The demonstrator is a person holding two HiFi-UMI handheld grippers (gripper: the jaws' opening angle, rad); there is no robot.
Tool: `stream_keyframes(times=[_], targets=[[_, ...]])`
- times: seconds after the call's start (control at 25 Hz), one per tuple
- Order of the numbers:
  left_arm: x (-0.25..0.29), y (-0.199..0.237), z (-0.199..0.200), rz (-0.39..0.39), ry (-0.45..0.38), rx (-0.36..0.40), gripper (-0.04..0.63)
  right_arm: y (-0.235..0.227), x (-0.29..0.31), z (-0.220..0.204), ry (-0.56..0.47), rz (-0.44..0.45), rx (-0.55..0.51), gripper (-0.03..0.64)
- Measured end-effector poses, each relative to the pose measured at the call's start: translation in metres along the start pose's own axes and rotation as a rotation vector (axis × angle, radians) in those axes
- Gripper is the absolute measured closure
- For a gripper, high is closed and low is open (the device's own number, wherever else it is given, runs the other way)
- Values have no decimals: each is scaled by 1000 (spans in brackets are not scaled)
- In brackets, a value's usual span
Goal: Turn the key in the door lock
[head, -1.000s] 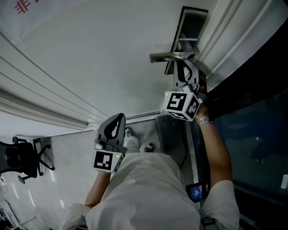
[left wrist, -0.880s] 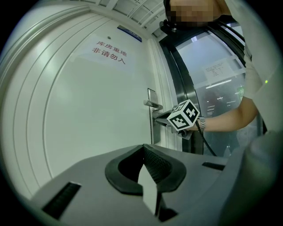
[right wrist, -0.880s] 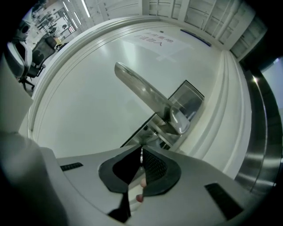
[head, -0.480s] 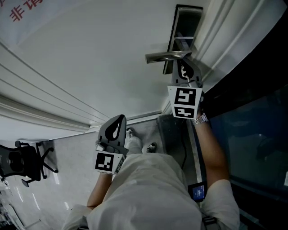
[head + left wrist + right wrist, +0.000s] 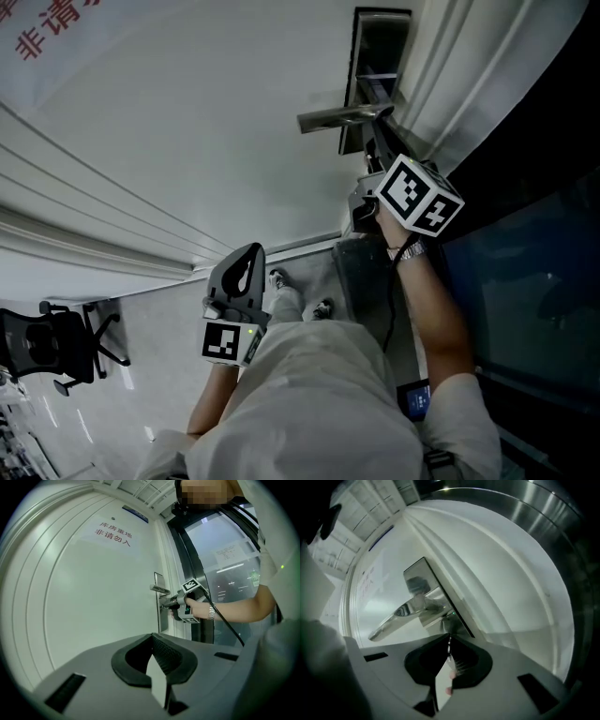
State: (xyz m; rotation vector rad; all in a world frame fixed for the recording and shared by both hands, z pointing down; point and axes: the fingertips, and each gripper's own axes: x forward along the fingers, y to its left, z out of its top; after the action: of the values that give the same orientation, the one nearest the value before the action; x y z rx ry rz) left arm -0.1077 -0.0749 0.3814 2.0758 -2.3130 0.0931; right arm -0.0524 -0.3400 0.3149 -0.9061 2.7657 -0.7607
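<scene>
**Right gripper pinched on the key at the lock; left gripper idle**

At the lower left of the head view, a black office chair [image 5: 47, 342] with a star-shaped base stood on a glossy pale floor [image 5: 141, 384]. The smooth white door [image 5: 206, 112] filled the upper left. It was edged with stepped mouldings and carried red characters [image 5: 47, 23] in the top-left corner.

Below the centre, the left gripper [image 5: 246, 255], a grey plastic shell with a black-and-white marker cube [image 5: 225, 339], hung clear of the door. Its own view showed its ribbed black pads pressed together with nothing between them.

Right of centre, at the top, a long rectangular metal lock plate [image 5: 380, 47] bore a polished, tapering lever handle [image 5: 333, 118] that stuck out toward the left. Just beneath that handle, the right gripper [image 5: 377, 161] reached the plate, with a second marker cube [image 5: 420, 194] tilted behind it.

In the right gripper view, its pads were pinched on the key [image 5: 449, 645], a thin flat metal blade. The blade ran from the jaws up to the plate, just under the base of the lever. A metal-link wristwatch [image 5: 411, 250] showed on the wrist behind the gripper. A dark glass panel [image 5: 534, 281] filled the far right.
</scene>
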Motion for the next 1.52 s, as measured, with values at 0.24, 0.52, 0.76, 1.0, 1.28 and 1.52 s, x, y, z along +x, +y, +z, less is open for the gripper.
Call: stream_keyframes(times=[0.24, 0.52, 0.76, 1.0, 1.28, 1.52], targets=[[-1, 2, 2, 3, -4, 3, 591, -6, 0, -1, -10, 30, 347, 605], [-1, 2, -1, -1, 6, 0, 591, -12, -1, -4, -40, 51, 659, 604], [-2, 6, -3, 9, 9, -5, 591, 10, -5, 8, -19, 45, 145, 496], [1, 3, -3, -3, 0, -9, 590, 22, -12, -6, 93, -56, -654, 459], [3, -1, -6, -16, 1, -6, 591, 19, -14, -13, 150, -130, -1171, 449], [0, 1, -5, -6, 0, -8, 591, 23, -11, -18, 152, -142, -1587, 449]])
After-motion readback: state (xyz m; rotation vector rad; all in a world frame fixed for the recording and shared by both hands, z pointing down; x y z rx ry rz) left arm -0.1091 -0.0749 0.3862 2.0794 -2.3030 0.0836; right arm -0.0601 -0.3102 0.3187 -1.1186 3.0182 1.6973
